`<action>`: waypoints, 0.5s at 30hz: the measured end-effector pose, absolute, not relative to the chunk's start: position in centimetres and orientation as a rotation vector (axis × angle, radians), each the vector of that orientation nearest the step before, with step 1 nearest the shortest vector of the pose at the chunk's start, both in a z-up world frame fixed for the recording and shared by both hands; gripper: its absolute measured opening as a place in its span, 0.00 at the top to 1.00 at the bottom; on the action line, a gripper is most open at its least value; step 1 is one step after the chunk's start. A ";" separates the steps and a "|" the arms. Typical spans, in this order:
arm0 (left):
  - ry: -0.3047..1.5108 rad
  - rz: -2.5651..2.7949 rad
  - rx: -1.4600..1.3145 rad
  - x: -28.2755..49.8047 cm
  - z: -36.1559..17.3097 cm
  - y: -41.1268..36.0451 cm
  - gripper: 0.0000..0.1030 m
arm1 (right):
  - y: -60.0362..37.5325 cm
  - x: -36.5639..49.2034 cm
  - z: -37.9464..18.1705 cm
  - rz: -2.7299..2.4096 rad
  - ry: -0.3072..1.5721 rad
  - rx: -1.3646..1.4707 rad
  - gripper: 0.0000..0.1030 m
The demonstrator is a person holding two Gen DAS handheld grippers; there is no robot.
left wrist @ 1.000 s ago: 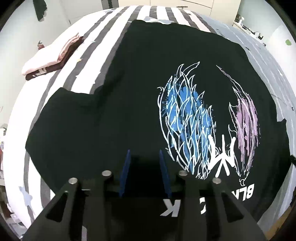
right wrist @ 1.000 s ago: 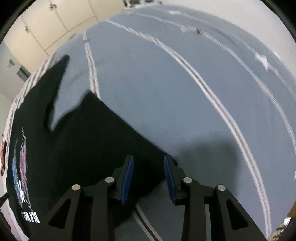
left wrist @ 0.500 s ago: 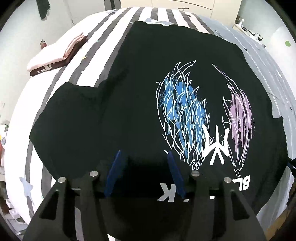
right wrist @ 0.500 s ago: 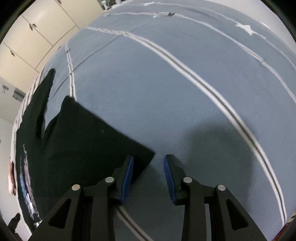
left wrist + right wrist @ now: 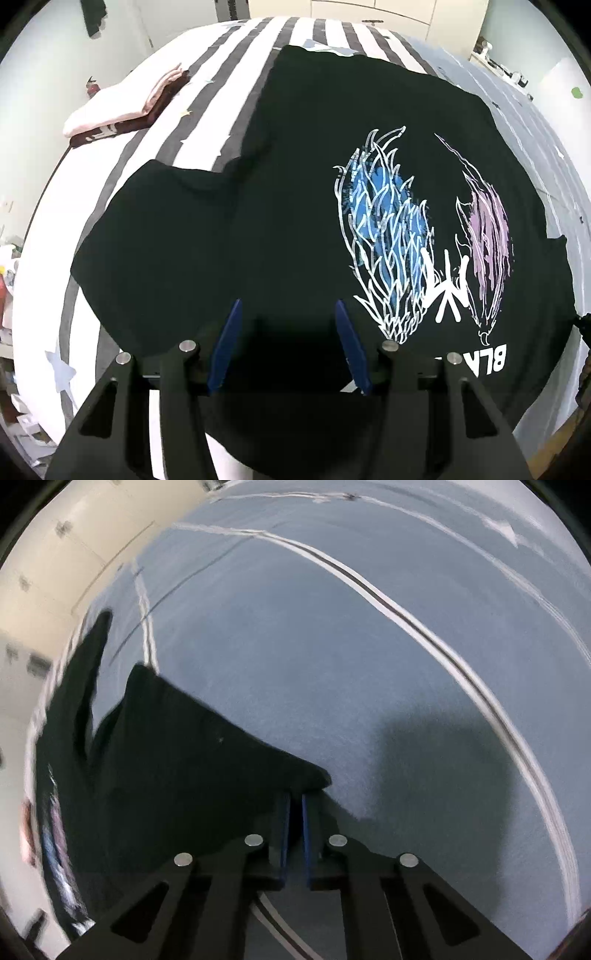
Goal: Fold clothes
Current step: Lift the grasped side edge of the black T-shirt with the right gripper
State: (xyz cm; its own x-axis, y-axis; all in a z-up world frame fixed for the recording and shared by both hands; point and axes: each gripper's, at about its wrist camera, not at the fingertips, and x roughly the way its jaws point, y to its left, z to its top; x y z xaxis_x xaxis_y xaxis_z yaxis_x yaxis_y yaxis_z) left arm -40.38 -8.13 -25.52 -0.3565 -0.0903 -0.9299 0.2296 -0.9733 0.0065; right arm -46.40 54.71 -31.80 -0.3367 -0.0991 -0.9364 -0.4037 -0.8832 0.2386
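Change since earlier: the right tongs [image 5: 293,799] have just been closing, and their blue pads now pinch the corner of the black T-shirt [image 5: 295,192] that lay between them before; the left tongs [image 5: 286,314] have spread wider than a second ago, and their view takes in more of the shirt.
Right tongs: clenched on the shirt's sleeve corner [image 5: 314,779], pointing steeply down at the bed; only a thin gap shows between the pads, filled by dark cloth.
Left tongs: released, jaws standing apart over the shirt's near edge; the fabric lies below and between them, with no pad pressing on it.
Black T-shirt: spread flat on the bed, print side up, with a blue flame-like figure [image 5: 388,236] beside a pink one [image 5: 487,236] and white lettering near the tongs; one sleeve stretches out to the left in the left wrist view.
Bed: covered by a sheet [image 5: 229,85] with grey and white stripes on one side and plain grey-blue cloth [image 5: 332,646] with thin white lines on the other.
Folded clothes [image 5: 122,110]: a pink and dark red stack at the far left edge of the bed, well apart from the shirt.
Background: pale cabinet doors [image 5: 55,554] beyond the bed.
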 end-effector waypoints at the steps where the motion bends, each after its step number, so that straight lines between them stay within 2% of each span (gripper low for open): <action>1: 0.194 -2.431 1.647 -40.1 -25.5 -8.6 0.52 | 54.4 -46.5 -31.3 2.340 0.630 -1.675 0.97; 5: 0.267 -2.404 1.622 -38.6 -26.2 -11.2 0.52 | 52.8 -46.6 -27.4 2.406 0.596 -1.582 0.98; 7: 0.320 -2.384 1.608 -37.7 -26.4 -12.9 0.52 | 50.5 -47.3 -24.6 2.475 0.498 -1.555 0.98; 9: 0.357 -2.375 1.587 -36.6 -26.4 -14.9 0.52 | 46.6 -47.7 -21.8 2.564 0.322 -1.539 0.98; 15: 0.417 -2.373 1.525 -33.7 -25.6 -23.0 0.52 | 32.2 -48.0 -15.8 2.810 0.195 -1.535 0.98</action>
